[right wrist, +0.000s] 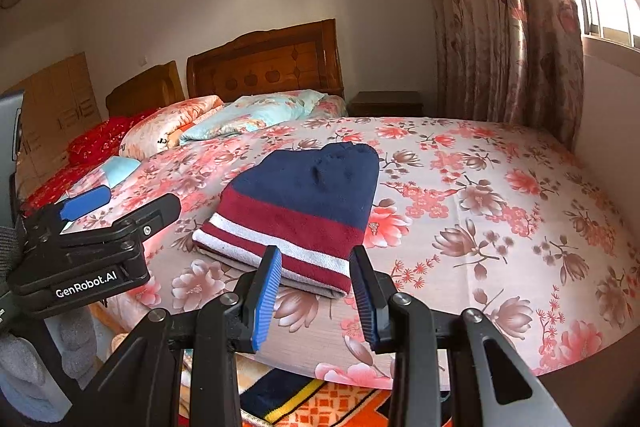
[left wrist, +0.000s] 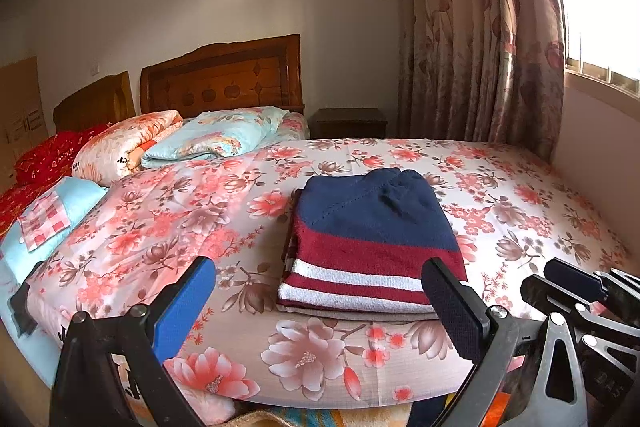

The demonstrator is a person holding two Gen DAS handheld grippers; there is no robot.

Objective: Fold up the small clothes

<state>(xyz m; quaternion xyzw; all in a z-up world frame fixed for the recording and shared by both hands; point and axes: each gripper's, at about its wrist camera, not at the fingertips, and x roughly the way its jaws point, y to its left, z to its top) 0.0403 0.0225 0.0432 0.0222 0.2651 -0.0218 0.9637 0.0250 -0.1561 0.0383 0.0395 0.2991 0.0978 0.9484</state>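
A small knitted garment (left wrist: 368, 243), navy on top with dark red and white stripes, lies folded into a neat rectangle on the floral bedspread (left wrist: 160, 223). It also shows in the right wrist view (right wrist: 304, 211). My left gripper (left wrist: 320, 303) is open and empty, held back from the garment's near edge, one finger on each side of it. My right gripper (right wrist: 316, 291) is open with a narrower gap and empty, just short of the garment's near right corner. The left gripper shows at the left of the right wrist view (right wrist: 120, 211), and the right gripper at the right edge of the left wrist view (left wrist: 580, 287).
Folded quilts and pillows (left wrist: 172, 139) are piled by the wooden headboard (left wrist: 224, 75). A nightstand (left wrist: 350, 123) and floral curtain (left wrist: 480, 39) stand at the far right by the window. A patterned blanket (right wrist: 304, 403) lies below the bed's near edge.
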